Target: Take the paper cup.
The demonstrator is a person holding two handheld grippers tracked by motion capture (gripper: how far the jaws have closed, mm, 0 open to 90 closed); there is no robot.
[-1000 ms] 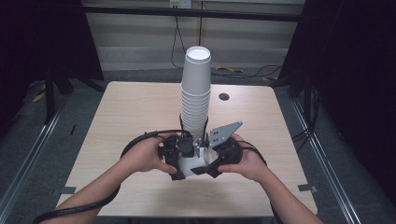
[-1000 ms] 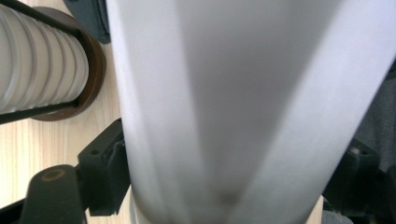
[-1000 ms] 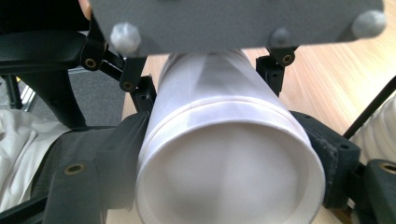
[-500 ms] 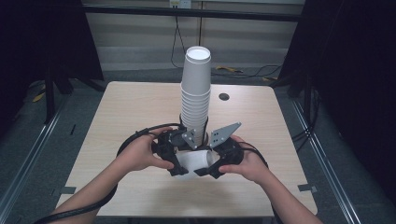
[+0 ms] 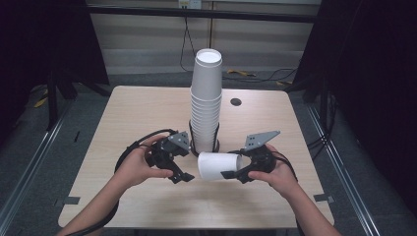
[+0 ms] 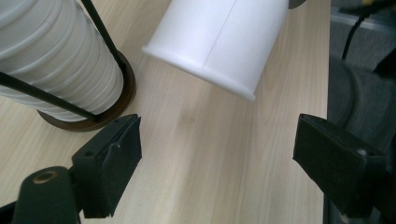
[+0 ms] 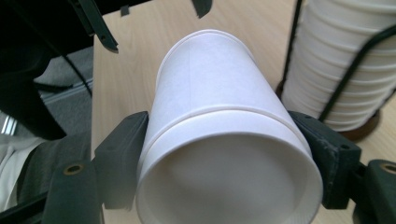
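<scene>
A tall stack of white paper cups [image 5: 205, 98] stands upright in a black wire holder [image 5: 216, 142] at the table's middle. My right gripper [image 5: 232, 166] is shut on a single white cup [image 5: 219, 166] and holds it sideways just above the table, in front of the stack. In the right gripper view the cup [image 7: 219, 140] sits between both jaws with its open mouth toward the camera, and the stack [image 7: 345, 60] is at the right. My left gripper [image 5: 183, 173] is open, left of the cup and apart from it. Its view shows the cup [image 6: 224, 42] ahead of the spread jaws, which hold nothing.
The light wood table [image 5: 123, 128] has a small dark hole [image 5: 236, 102] behind the stack. The holder's round brown base [image 6: 114, 105] sits close to the left gripper's jaw. Black frames and cables lie on the floor beyond the table's far edge.
The two grippers were together on the cup just in front of the stack. The left has let go and moved left; the right has drawn the cup slightly right and forward.
</scene>
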